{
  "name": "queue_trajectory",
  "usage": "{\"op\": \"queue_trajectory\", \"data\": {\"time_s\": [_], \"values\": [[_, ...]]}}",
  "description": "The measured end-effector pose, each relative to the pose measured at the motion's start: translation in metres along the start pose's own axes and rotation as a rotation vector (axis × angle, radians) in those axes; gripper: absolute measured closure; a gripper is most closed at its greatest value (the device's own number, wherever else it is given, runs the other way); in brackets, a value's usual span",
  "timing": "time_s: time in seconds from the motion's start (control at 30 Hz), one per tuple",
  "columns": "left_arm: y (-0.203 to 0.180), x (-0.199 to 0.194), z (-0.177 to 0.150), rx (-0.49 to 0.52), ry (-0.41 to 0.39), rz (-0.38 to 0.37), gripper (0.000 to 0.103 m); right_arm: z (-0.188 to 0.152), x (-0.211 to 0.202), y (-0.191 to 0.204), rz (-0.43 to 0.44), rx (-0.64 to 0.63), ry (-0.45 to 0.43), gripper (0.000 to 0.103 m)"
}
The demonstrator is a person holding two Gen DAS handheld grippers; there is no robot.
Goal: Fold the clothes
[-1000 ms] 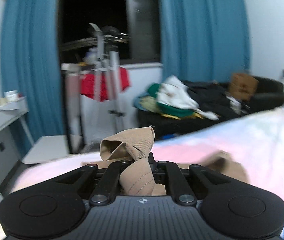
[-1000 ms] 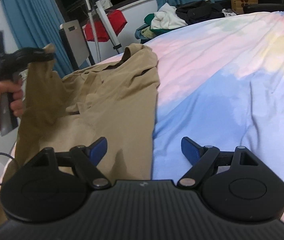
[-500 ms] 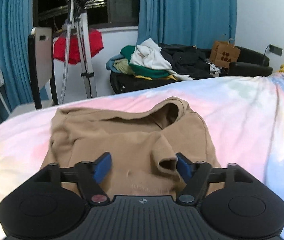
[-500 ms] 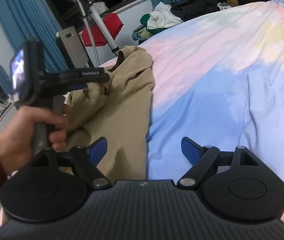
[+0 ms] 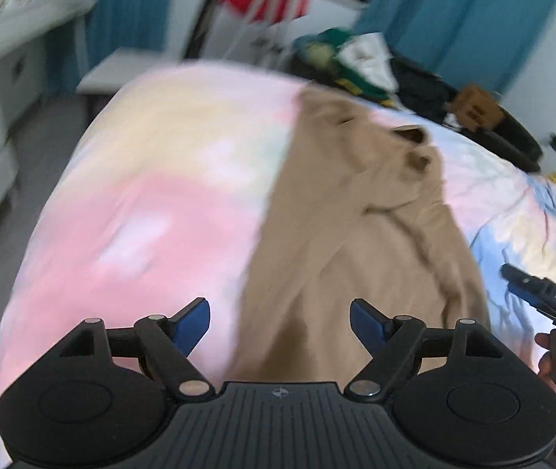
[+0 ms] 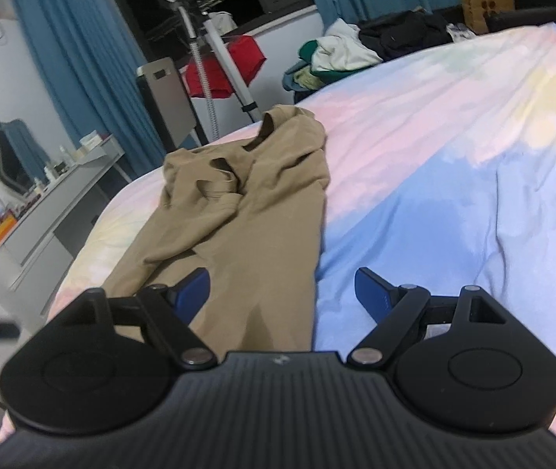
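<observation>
Bed with pastel tie-dye sheet takes up most of both views. One tan garment lies on it lengthwise, narrow strip, top end bunched and wrinkled near the far edge of the bed

Both tools empty: left tool wide open, hovering over the garment's near end; right tool wide open too, left finger over the cloth, right finger over bare sheet, straddling its right edge

Looks like a regrasp for the next fold. Suggest: pinch both near corners, single layer stack only, lift low, carry toward the bunched end, flatten that end first or the crease goes crooked

Count: 1 garment on bed, 2 tools, 1 heap of unfolded clothes beyond the bed, 1 paper bag
</observation>
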State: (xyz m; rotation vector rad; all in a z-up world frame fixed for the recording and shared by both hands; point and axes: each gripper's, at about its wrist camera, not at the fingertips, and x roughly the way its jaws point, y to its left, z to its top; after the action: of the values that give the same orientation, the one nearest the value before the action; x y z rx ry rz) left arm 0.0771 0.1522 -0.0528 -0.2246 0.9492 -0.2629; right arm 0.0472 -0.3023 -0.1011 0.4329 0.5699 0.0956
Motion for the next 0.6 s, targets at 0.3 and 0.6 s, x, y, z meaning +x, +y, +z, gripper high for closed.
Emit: {"op": "queue_trajectory", "data": {"time_s": [0.3, 0.6], "values": [[0.054, -0.015, -0.046, -0.049, 0.174, -0.121, 0.034, -0.017, -0.058, 0.011, 0.063, 0.089, 0.047, 0.020], [-0.008, -0.001, -0.060, 0.337, 0.338, 0.120, 0.100, -0.048, -0.082, 0.026, 0.067, 0.033, 0.117, 0.020]]}}
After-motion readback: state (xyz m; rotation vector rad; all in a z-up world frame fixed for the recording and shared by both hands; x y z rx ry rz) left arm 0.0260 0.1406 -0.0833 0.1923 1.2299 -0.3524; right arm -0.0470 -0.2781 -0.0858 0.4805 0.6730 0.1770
